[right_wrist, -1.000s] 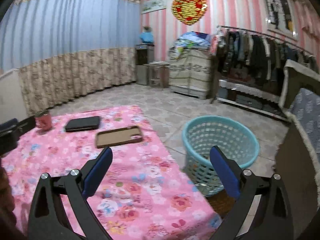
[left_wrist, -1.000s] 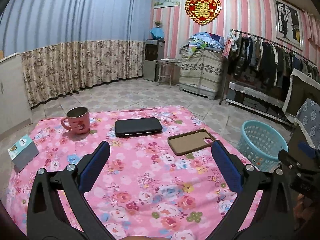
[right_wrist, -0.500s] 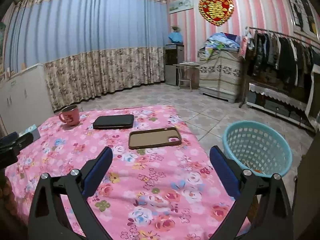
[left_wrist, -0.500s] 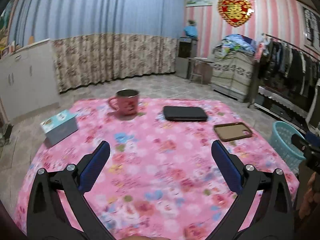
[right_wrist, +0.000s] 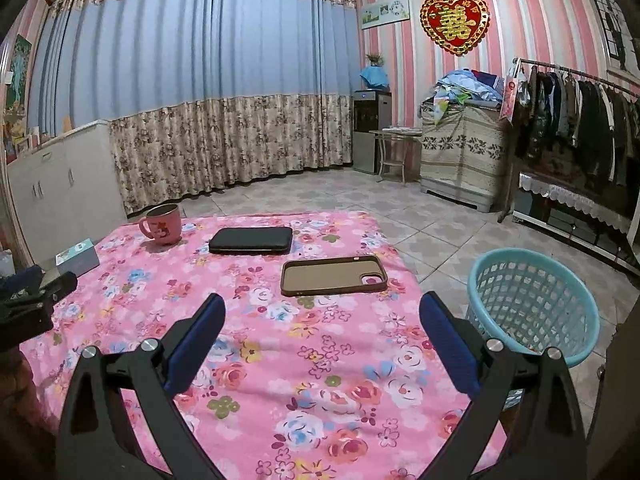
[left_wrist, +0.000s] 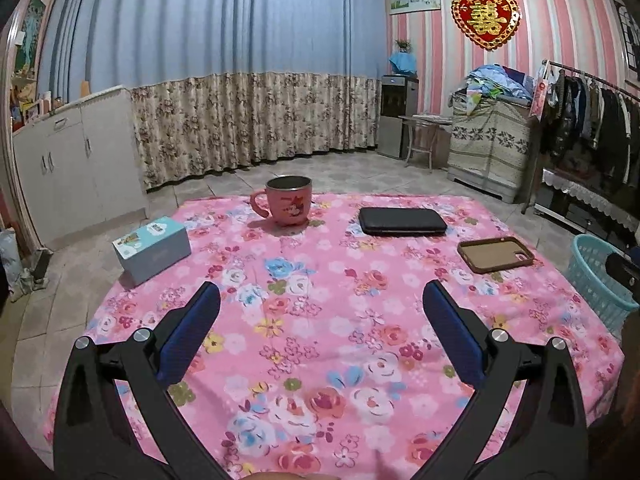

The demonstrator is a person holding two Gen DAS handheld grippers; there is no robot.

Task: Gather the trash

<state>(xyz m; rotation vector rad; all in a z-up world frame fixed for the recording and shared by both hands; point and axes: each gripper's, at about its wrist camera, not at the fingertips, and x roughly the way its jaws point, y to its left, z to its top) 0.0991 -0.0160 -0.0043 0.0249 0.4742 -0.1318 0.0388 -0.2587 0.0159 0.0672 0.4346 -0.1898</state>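
Where frame ends, basket (left_wrist: 596,276) cut off

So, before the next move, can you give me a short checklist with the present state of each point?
1. Left gripper open and empty: ok.
2. Right gripper open and empty: ok.
3. Light blue plastic mesh basket upright on the floor beside the table: ok.
4. Pink floral tablecloth bare between the grippers and the objects: ok.
5. Which object is trash, the small light blue box, the brown phone case, the black wallet or the pink mug: cannot tell.
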